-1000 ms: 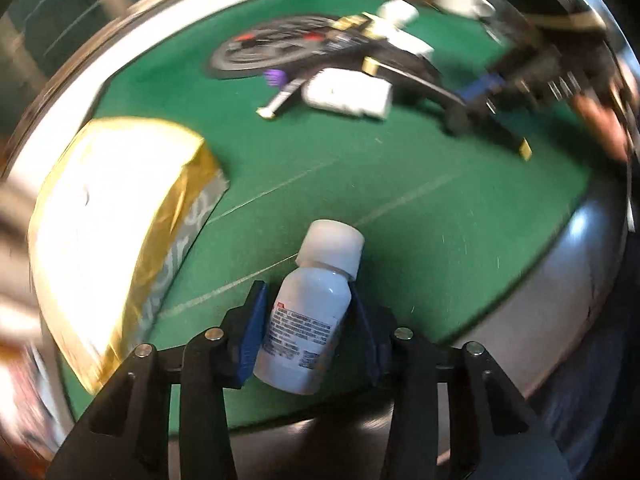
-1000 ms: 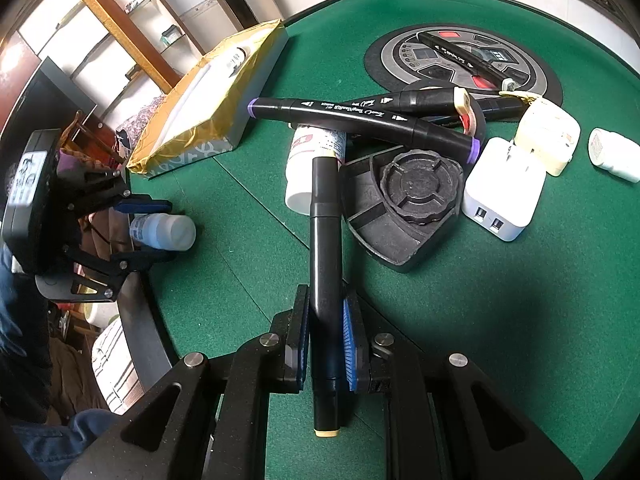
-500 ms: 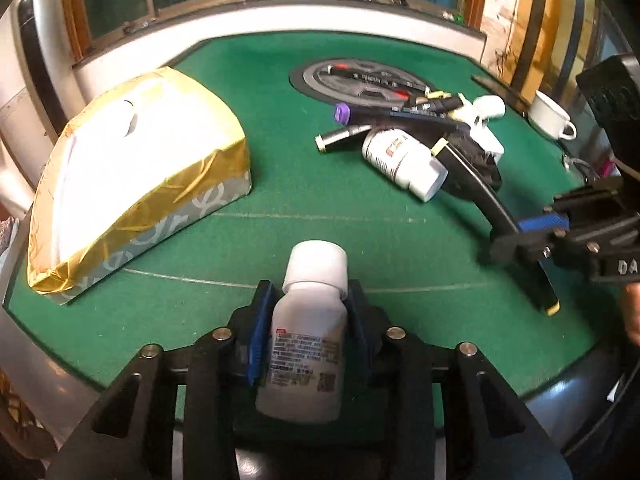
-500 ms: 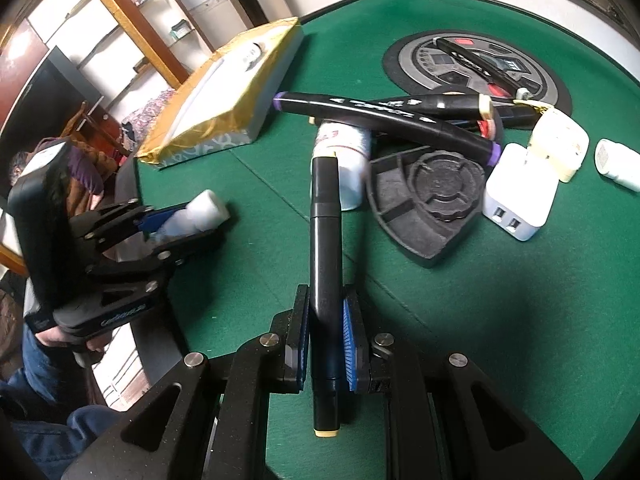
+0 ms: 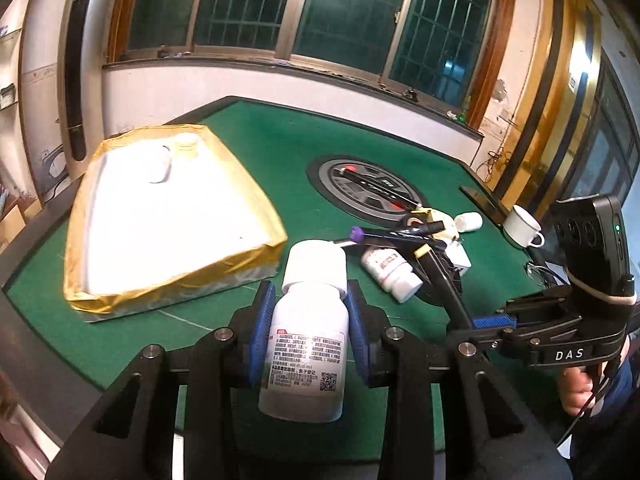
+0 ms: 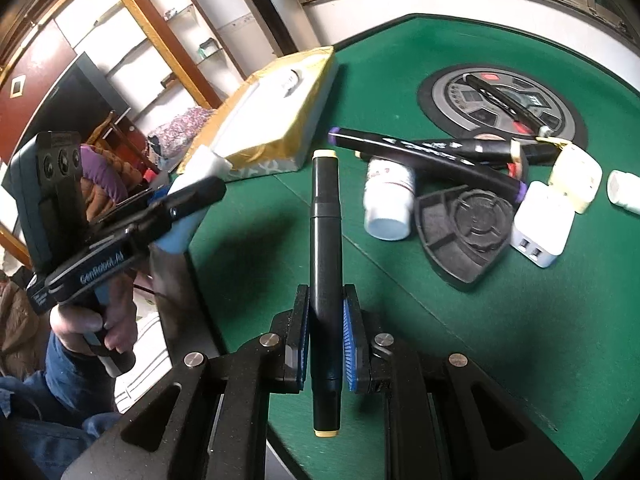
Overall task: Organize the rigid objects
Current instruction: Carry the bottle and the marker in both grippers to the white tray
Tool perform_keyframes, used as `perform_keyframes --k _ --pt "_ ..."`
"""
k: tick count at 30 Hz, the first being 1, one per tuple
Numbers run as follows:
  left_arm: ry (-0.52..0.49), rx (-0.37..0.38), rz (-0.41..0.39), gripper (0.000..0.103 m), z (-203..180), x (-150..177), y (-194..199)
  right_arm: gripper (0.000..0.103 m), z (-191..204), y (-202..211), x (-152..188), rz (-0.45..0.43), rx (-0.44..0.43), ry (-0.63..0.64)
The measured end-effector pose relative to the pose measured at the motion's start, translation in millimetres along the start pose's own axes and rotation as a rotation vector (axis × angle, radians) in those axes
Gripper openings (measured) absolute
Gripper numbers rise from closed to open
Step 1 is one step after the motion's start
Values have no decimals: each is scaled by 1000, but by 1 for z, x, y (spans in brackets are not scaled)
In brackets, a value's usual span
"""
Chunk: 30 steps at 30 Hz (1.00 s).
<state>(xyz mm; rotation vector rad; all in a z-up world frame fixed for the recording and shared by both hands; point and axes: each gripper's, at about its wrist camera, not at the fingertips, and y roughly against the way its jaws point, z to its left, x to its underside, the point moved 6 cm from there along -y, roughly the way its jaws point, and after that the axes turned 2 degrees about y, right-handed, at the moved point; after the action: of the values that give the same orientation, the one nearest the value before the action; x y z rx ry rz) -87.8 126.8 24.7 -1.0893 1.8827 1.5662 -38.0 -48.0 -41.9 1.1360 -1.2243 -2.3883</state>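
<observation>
The left gripper clasped a white pill bottle between its blue pads, cap pointing away, raised above the near edge of the green table. Its jaws had just been closing on the bottle. The right gripper was clamped tight on a black marker with cream ends, held lengthwise over the felt. Just beyond the bottle sat a gold-edged white box with small white containers at its far end. To the right lay a heap: another labelled white bottle on its side, crossed black markers, a black wedge-shaped holder, and white chargers. A white cup stood at the table's far right edge.
</observation>
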Motion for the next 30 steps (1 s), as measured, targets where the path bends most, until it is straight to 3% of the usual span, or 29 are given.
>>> perform_keyframes --k 9,15,30 --pt "46 -31 -42 33 28 -12 12 13 22 -12 -21 39 -31 3" --pt "49 -54 -76 33 46 -34 20 13 52 -12 -57 34 -29 43" --pt "141 -169 -17 33 136 -103 -18 13 80 -74 -155 102 16 55"
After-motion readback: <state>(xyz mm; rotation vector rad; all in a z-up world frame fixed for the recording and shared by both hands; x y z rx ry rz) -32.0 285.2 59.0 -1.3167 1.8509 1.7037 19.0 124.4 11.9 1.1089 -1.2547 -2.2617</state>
